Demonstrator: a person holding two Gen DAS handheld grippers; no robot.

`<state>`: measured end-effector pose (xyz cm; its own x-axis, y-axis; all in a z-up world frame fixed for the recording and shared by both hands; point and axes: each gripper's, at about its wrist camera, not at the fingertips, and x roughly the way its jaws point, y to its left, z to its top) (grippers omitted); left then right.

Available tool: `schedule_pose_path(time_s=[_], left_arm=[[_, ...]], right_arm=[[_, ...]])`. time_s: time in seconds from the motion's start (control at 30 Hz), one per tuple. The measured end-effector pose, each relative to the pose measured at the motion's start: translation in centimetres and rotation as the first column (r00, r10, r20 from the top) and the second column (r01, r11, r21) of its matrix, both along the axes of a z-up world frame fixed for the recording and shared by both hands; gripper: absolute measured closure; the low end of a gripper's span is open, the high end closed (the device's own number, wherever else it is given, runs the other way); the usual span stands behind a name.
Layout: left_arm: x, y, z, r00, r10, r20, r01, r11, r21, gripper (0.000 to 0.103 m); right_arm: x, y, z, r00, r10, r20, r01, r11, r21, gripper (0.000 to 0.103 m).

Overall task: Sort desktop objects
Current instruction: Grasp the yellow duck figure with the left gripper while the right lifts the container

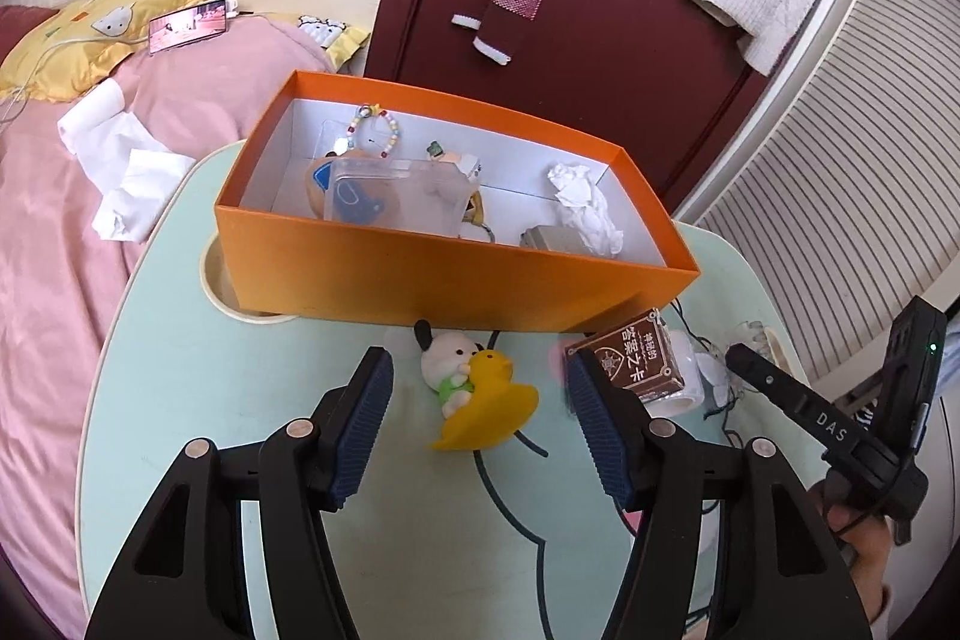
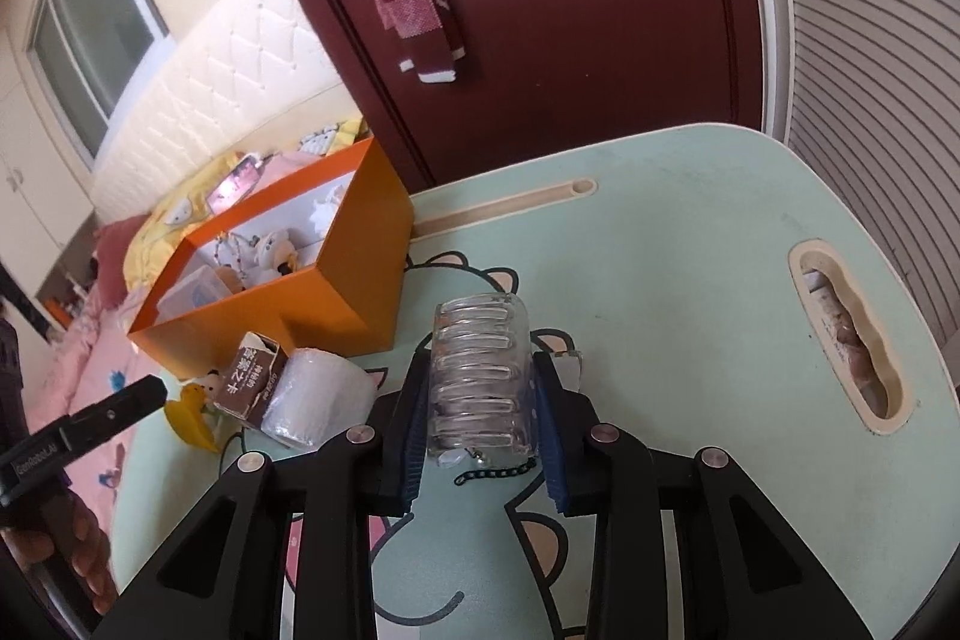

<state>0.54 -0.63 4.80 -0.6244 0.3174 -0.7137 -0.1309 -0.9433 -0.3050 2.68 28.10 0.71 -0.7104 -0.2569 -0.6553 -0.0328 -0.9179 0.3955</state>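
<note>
Right tool [image 2: 480, 418] pinches the clear ridged hair clip [image 2: 480, 376] at its sides, near the desk [image 2: 690, 232] middle. It looks light, stiff and slippery. Left tool [image 1: 477, 400] is spread around the duck toy [image 1: 474, 388], untouched.

Clear glossy ribbed plastic clip [image 2: 480, 376], seemingly

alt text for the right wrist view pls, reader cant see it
The right gripper has its fingers closed on a clear ridged hair claw over a mint-green table. An open orange box of trinkets sits further left.
</note>
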Motion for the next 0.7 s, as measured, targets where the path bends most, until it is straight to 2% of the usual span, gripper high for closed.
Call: schedule_pose_path(time_s=[0.07,0.2,0.3,0.33,0.37,0.4,0.53,0.7], left_arm=[[0.0,0.6,0.0,1.000,-0.002,-0.005,0.002,1.000,-0.017,0.040],[-0.3,2.3,-0.4,1.000,-0.015,-0.015,0.014,0.994,-0.108,0.040],[-0.9,3.6,-1.4,1.000,-0.018,-0.022,0.012,0.966,-0.259,0.040],[-1.1,3.8,-1.8,1.000,-0.022,-0.012,0.017,0.953,-0.303,0.043],[-1.4,3.9,-2.4,0.999,-0.038,0.010,0.040,0.943,-0.329,0.062],[-1.4,3.6,-2.7,0.999,-0.040,0.020,0.044,0.944,-0.328,0.073],[-0.7,1.8,-2.9,0.999,-0.038,0.025,0.044,0.961,-0.274,0.073],[-0.5,0.5,-2.8,1.000,-0.016,0.022,0.021,0.968,-0.250,0.073]], right_arm=[[0.0,0.2,-0.1,1.000,-0.003,0.007,0.003,1.000,-0.022,0.072],[0.0,0.0,0.0,1.000,0.008,0.008,-0.007,1.000,-0.022,0.072],[0.1,-0.4,0.4,1.000,0.015,-0.002,-0.015,1.000,-0.018,0.072],[0.1,-0.5,0.5,1.000,0.016,-0.005,-0.016,1.000,-0.016,0.072],[0.1,-0.5,0.5,1.000,0.015,-0.008,-0.015,1.000,-0.017,0.072],[0.1,-0.5,0.5,1.000,0.015,-0.010,-0.015,1.000,-0.019,0.072],[0.4,-0.5,0.9,0.999,0.000,-0.035,-0.001,1.000,-0.012,0.072],[1.0,-1.2,1.9,0.996,0.015,-0.089,-0.015,1.000,0.003,0.072]])
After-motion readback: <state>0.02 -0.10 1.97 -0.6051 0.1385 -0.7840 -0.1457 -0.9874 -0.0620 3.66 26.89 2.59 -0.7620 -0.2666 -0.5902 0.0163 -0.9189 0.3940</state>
